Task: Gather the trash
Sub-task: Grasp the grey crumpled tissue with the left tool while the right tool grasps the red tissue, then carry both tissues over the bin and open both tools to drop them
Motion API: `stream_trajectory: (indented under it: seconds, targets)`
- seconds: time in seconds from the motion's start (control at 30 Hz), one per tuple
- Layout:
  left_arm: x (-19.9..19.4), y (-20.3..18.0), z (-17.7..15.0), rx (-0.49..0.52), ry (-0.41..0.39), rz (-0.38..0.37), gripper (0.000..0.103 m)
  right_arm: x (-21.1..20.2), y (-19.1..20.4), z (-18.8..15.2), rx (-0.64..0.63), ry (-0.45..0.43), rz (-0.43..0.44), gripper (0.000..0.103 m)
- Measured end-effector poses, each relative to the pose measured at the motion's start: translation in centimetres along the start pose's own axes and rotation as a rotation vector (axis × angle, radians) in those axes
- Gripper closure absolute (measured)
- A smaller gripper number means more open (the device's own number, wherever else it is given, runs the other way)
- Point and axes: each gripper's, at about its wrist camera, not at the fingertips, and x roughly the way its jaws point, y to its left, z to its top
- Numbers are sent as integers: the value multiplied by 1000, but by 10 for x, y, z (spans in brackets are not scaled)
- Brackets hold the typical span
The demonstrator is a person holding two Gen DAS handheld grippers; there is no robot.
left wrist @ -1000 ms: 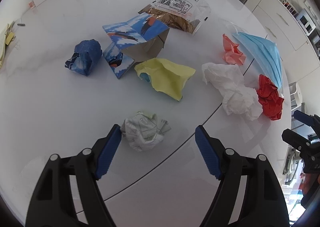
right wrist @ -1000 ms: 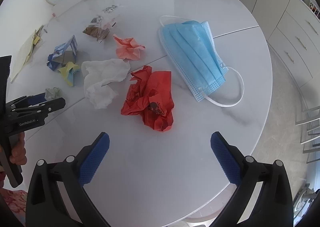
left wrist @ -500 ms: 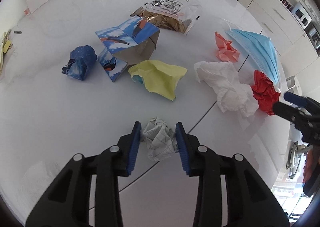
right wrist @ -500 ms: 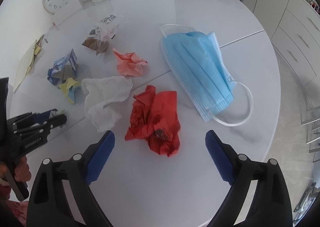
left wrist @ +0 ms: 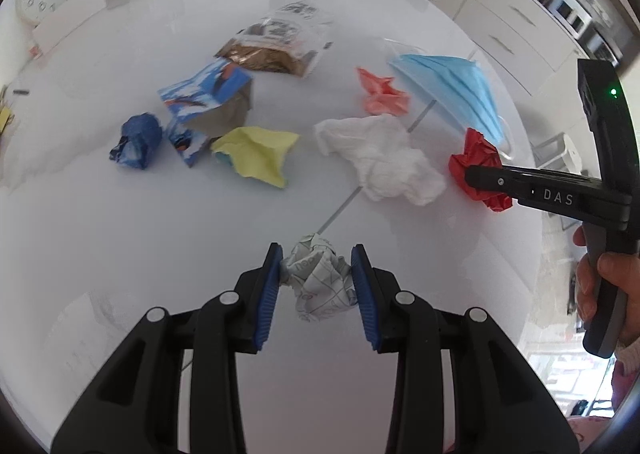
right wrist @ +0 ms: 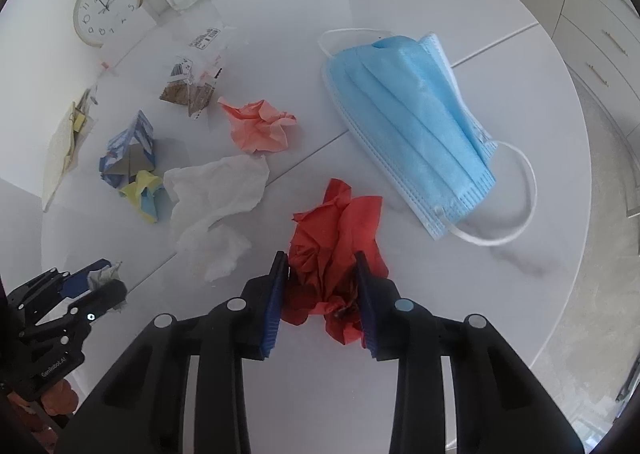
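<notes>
Squeezing a printed paper ball [left wrist: 318, 280] between left gripper [left wrist: 316, 274] pads; pinching red crumpled paper [right wrist: 334, 250] inside right gripper [right wrist: 322, 282], face mask [right wrist: 412, 125] lying farther ahead.

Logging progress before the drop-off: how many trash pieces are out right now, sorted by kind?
Crumpled paper: 5 – printed wad in left claw, red in right claw, pink, yellow, dark blue
Tissue: 1
Face mask: 1
Snack bag: 1
Torn carton pieces: 2
Total: 10
</notes>
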Motion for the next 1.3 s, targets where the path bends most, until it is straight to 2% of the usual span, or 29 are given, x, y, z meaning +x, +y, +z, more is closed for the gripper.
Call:
stream_trajectory:
  seconds: [0.2,0.37,0.43,0.57,0.67,0.73,0.83,0.9,1.07,1.17,1.3]
  targets:
    - [-12,-52,-6,135,-4,-71,68,-56,-28,-48,86,-74,-17,70]
    - [-10,-125,-18,295,30,-187,68,-101,-67,-108,208,-124,-91,69]
    - [-3,-162,-26,381,65,-234,68,-116,-87,-133,256,-133,-133,69]
    - [12,-221,-40,486,119,-315,68,-141,-121,-174,344,-150,-183,69]
    - [24,-257,-50,545,147,-345,68,-156,-141,-194,393,-171,-205,69]
    - [32,-274,-57,583,160,-338,67,-161,-150,-203,414,-179,-210,69]
    - [43,-291,-63,622,179,-331,64,-163,-159,-208,420,-180,-211,69]
    - [47,-299,-66,624,198,-328,49,-164,-162,-208,413,-179,-205,69]
    - [34,-304,-68,619,172,-330,32,-164,-166,-209,379,-166,-186,68]
    - [27,-304,-64,613,146,-324,31,-161,-165,-207,353,-154,-165,67]
    - [14,-284,-53,538,108,-291,29,-150,-158,-203,313,-127,-130,66]
